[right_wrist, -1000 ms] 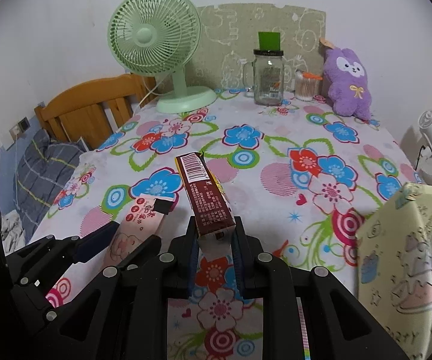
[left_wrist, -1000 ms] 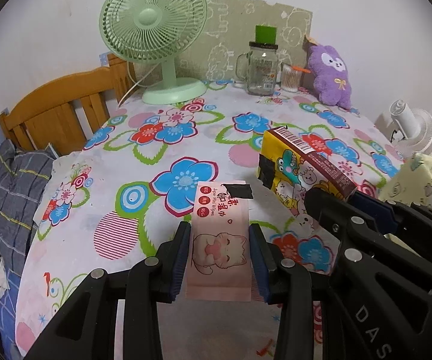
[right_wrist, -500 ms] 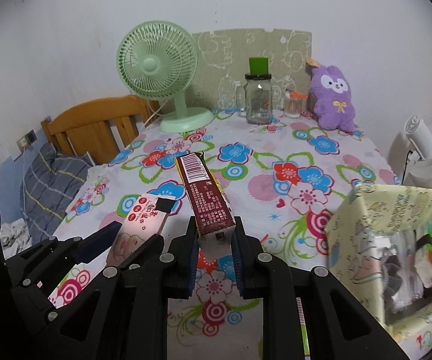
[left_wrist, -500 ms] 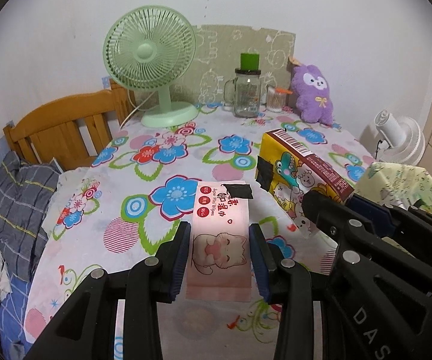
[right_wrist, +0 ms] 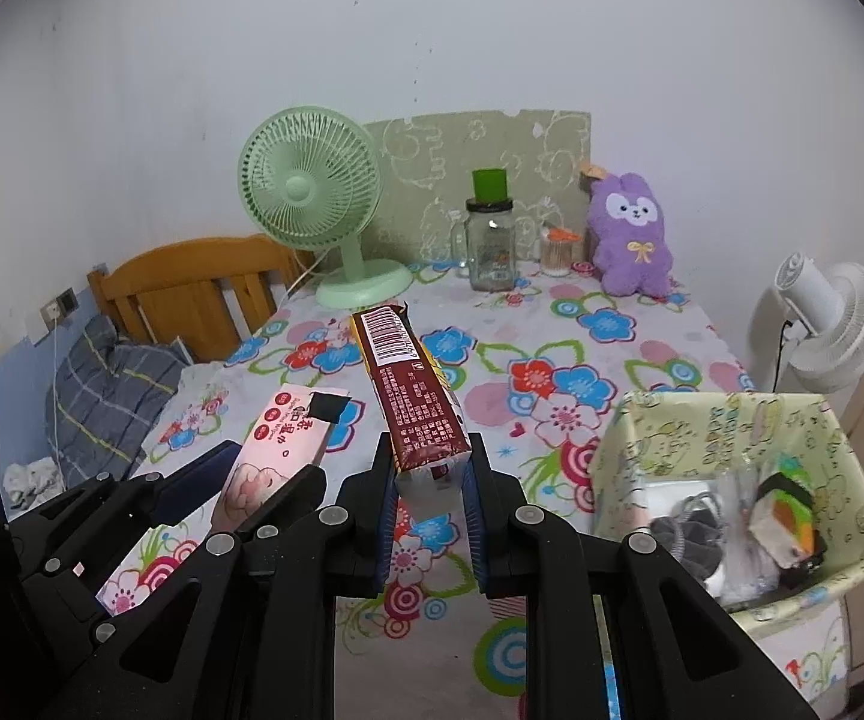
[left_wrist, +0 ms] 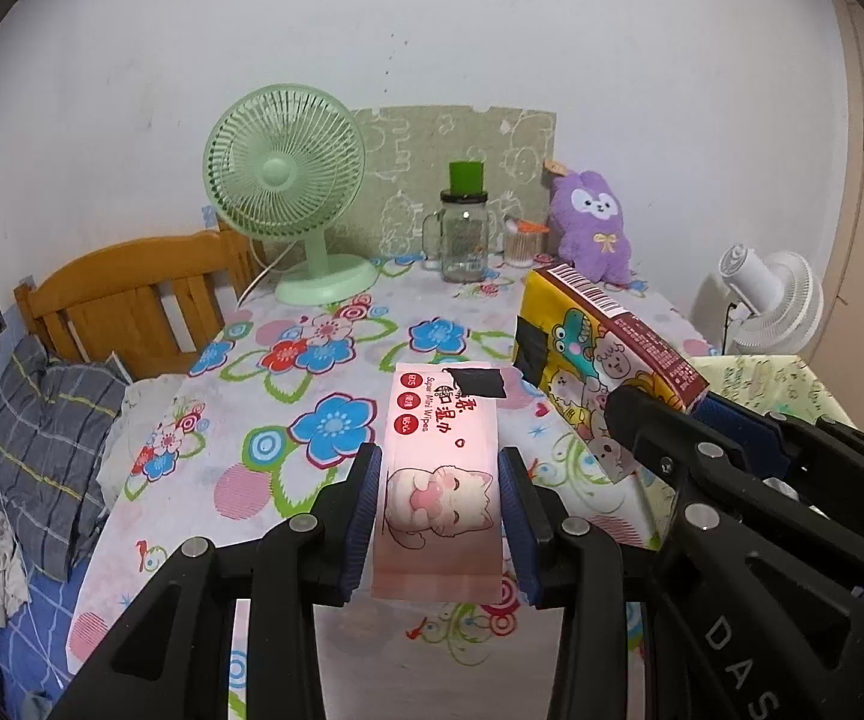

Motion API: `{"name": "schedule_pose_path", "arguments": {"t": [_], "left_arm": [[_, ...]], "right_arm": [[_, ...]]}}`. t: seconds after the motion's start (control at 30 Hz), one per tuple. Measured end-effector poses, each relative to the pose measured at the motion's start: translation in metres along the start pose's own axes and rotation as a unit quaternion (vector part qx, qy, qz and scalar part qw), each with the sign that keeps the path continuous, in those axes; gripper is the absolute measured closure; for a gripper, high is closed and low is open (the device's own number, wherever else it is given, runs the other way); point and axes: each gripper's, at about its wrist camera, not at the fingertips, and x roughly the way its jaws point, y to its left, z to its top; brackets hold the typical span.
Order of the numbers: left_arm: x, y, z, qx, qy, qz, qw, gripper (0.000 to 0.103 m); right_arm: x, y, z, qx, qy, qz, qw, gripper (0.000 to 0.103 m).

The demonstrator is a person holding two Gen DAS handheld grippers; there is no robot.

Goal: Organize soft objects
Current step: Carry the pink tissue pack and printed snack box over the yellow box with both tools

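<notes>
Two packs aloft: left tool (left_wrist: 438, 516) pinches pink wipes pack (left_wrist: 441, 468), right tool (right_wrist: 429, 516) pinches brown-sided tissue pack (right_wrist: 414, 402). Carry level over yellow bin (right_wrist: 726, 420), probably target; release singly, clear of rim.

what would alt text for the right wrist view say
The right tongs grip a maroon-sided soft pack above a flower-print tablecloth. To the right sits a pale yellow fabric bin; to the left the left tongs hold a pink wipes pack.
</notes>
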Motion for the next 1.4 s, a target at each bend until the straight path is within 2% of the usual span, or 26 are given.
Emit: {"name": "schedule_pose_path", "arguments": {"t": [0.23, 0.6, 1.4], "left_arm": [[-0.014, -0.015, 0.007, 0.003, -0.022, -0.012, 0.9997, 0.064], [-0.019, -0.046, 0.017, 0.015, -0.040, -0.048, 0.9979, 0.064], [0.005, -0.118, 0.024, 0.048, -0.031, -0.095, 0.9939, 0.064]], "right_arm": [[-0.021, -0.013, 0.006, 0.003, -0.015, -0.006, 1.000, 0.080], [-0.045, -0.039, 0.013, 0.005, -0.038, -0.044, 0.998, 0.080], [-0.049, -0.113, 0.006, 0.043, -0.038, -0.097, 0.994, 0.080]]}}
